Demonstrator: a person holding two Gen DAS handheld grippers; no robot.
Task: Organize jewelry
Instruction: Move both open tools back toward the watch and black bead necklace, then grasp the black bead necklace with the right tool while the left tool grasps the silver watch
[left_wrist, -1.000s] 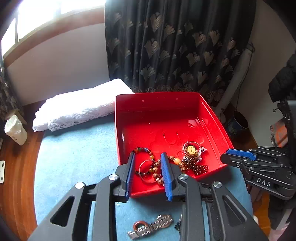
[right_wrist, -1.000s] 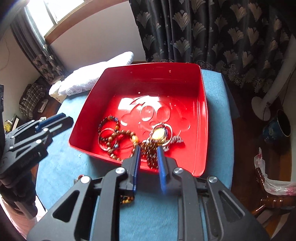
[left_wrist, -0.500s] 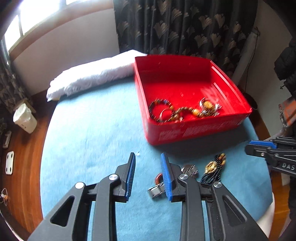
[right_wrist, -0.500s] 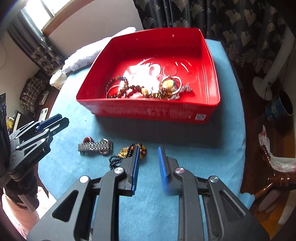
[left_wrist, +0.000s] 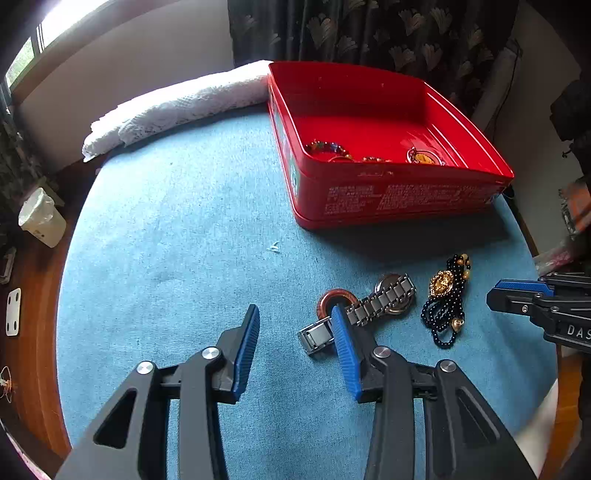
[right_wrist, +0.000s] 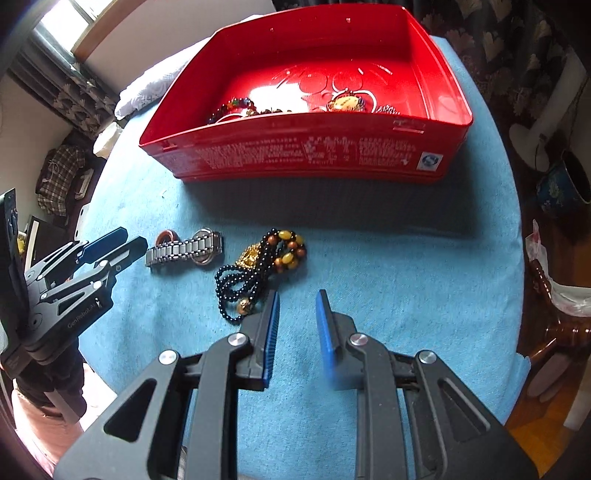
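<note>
A red tin box (left_wrist: 399, 199) (right_wrist: 314, 155) stands on the blue cloth and holds several bead bracelets (left_wrist: 325, 147) (right_wrist: 232, 107) and a pendant (right_wrist: 345, 103). In front of it lie a metal watch (left_wrist: 380, 302) (right_wrist: 188, 247), a red-brown ring (left_wrist: 332, 299) (right_wrist: 166, 236) and black and amber bead strings with a gold charm (left_wrist: 445, 295) (right_wrist: 258, 266). My left gripper (left_wrist: 293, 321) is open and empty, its right finger beside the watch band. My right gripper (right_wrist: 297, 306) is open and empty, just right of the bead strings.
A white lace cloth (left_wrist: 177, 107) lies at the table's far left edge. The round table's edge drops to a wooden floor. A white bin (left_wrist: 40, 218) stands on the floor at left, a fan base (right_wrist: 532, 144) and blue pot (right_wrist: 565, 184) at right.
Both grippers have pulled back from over the red box and lowered toward the jewelry on the cloth. The left gripper's jaws have opened wider.
</note>
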